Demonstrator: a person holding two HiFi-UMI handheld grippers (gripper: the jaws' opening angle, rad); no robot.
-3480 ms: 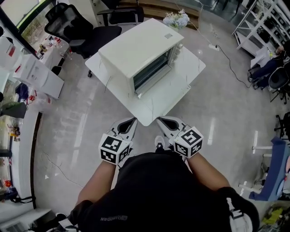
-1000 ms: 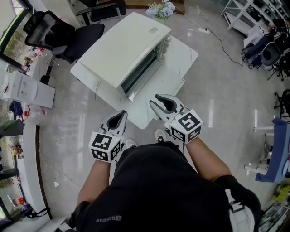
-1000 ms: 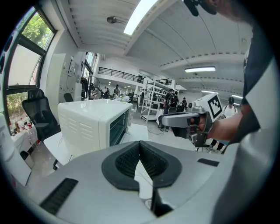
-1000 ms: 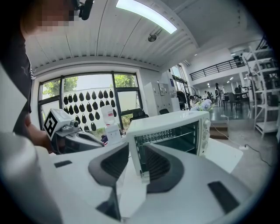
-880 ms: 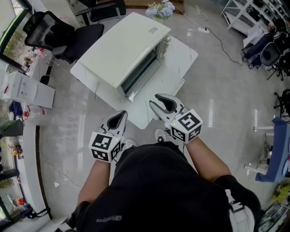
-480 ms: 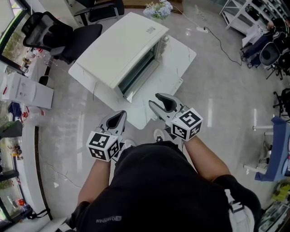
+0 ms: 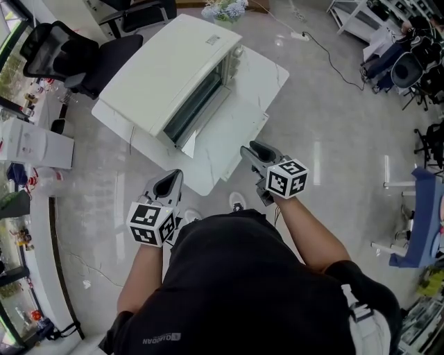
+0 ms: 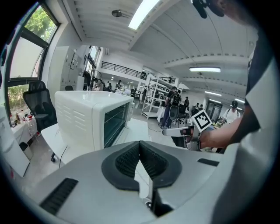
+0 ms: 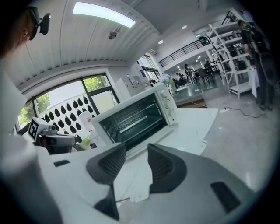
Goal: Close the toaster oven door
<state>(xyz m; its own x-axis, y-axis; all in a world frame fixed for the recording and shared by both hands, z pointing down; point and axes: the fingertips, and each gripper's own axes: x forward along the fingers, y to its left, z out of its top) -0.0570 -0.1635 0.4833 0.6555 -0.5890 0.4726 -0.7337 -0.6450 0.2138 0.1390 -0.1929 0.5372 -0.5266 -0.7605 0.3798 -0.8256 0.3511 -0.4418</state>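
Note:
The white toaster oven (image 7: 166, 66) stands on a white table (image 7: 243, 76). Its glass door looks shut against the front, and the racks show through it in the right gripper view (image 9: 135, 116). Both grippers hang off the table's near edge, apart from the oven. My left gripper (image 7: 170, 182) is at the left, its pads meeting at the tips (image 8: 140, 144) with nothing held. My right gripper (image 7: 255, 149) is beside the table's near corner. Its jaws (image 9: 135, 151) have just been opening and stand apart with nothing between them.
A black office chair (image 7: 59, 52) sits behind the table at the left. A white cabinet (image 7: 28, 142) lines the left wall. Flowers (image 7: 222, 10) and a floor cable (image 7: 326, 52) lie beyond the table. Shelving (image 7: 361, 21) stands at the far right.
My right gripper has moved right and down, off the table's corner, and rolled. The left gripper has sunk a little. The oven has not moved.

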